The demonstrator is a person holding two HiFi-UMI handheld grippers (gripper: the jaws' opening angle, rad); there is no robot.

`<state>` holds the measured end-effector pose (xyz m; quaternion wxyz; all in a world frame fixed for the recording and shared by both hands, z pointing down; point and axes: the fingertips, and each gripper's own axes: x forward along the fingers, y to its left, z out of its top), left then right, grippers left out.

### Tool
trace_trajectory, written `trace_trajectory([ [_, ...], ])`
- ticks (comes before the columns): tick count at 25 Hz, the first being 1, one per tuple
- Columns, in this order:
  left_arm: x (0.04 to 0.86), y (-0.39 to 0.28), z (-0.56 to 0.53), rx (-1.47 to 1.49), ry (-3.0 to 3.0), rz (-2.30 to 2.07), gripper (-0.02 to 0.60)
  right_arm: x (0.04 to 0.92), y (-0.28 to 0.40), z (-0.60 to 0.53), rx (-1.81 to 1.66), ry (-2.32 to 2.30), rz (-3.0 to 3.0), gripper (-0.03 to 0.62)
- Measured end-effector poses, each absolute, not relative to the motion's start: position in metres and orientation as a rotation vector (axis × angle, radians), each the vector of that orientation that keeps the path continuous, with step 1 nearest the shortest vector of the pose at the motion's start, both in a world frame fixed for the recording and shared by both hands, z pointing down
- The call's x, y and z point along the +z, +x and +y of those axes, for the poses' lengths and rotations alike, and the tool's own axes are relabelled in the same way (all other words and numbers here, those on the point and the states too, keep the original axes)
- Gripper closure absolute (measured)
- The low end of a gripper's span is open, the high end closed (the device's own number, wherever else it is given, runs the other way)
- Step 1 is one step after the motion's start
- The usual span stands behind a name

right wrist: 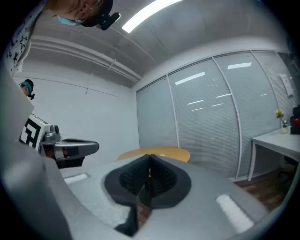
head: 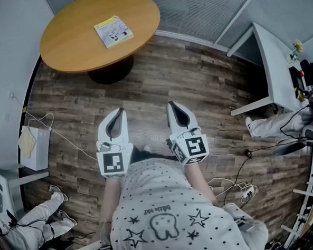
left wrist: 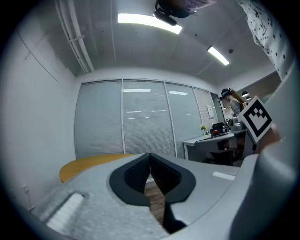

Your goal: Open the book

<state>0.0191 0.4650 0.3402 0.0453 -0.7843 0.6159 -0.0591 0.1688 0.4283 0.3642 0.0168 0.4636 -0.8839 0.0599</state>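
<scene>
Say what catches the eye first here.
A round table sits at the top of the head view with a book lying closed on it. Nearer the person, the left gripper and right gripper are held side by side over the wood floor, both shut and empty, well short of the table.

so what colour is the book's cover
The book is white with yellow-green patches, clearest in the head view.
</scene>
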Motion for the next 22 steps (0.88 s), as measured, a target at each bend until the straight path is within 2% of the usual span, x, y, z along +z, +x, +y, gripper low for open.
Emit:
trace_trajectory([
  [22,0.337,0.03,0.463,-0.153,-2.413,1.899,0.571,0.35,0.177,0.44,0.134,1.332,-2.835,0.589],
])
